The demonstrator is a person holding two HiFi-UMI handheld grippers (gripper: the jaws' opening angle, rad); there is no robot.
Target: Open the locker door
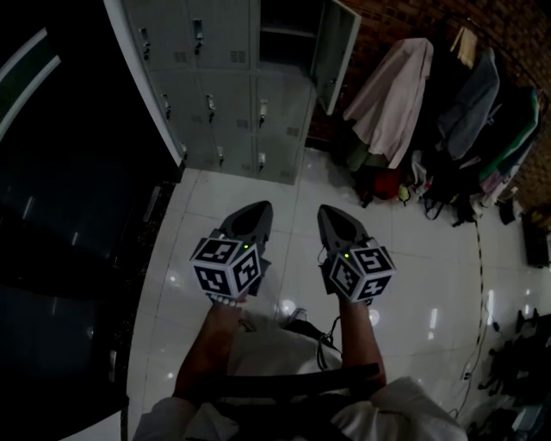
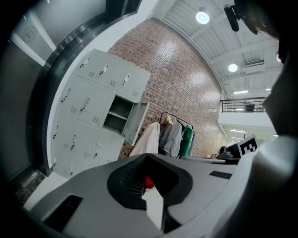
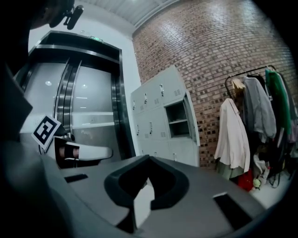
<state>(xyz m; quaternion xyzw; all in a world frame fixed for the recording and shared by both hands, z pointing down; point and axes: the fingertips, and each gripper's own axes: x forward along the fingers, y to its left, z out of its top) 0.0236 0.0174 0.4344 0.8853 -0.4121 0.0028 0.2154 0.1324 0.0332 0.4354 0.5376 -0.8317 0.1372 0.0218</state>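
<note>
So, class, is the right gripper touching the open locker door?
Apart: head view shows bare floor tiles between the right gripper and the open locker door.

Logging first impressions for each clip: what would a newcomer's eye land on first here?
The left gripper and right gripper are held side by side over the white tiled floor, fingers together and empty. Ahead stands a grey locker bank with one upper door already swung open. Right of it, coats hang along a brick wall.
</note>
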